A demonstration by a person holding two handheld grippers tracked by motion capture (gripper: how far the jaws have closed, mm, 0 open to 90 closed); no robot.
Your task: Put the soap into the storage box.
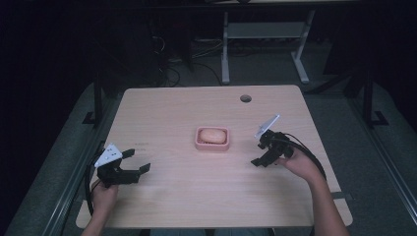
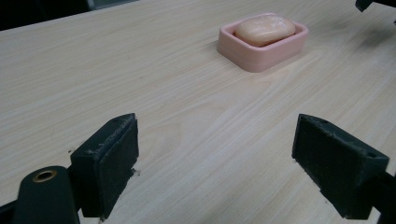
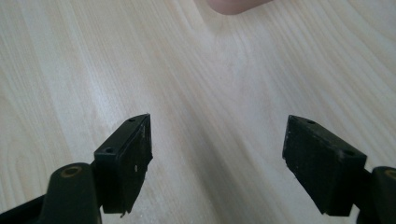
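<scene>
Peach-coloured oval soap bar sits in a pink rectangular plastic dish mid-table on the light wooden table, between the left gripper and right gripper, both spread wide, empty.

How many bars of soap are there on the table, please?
1. The bar of soap lies in the pink soap dish near the middle of the table, between the two grippers. None seems hidden.
</scene>
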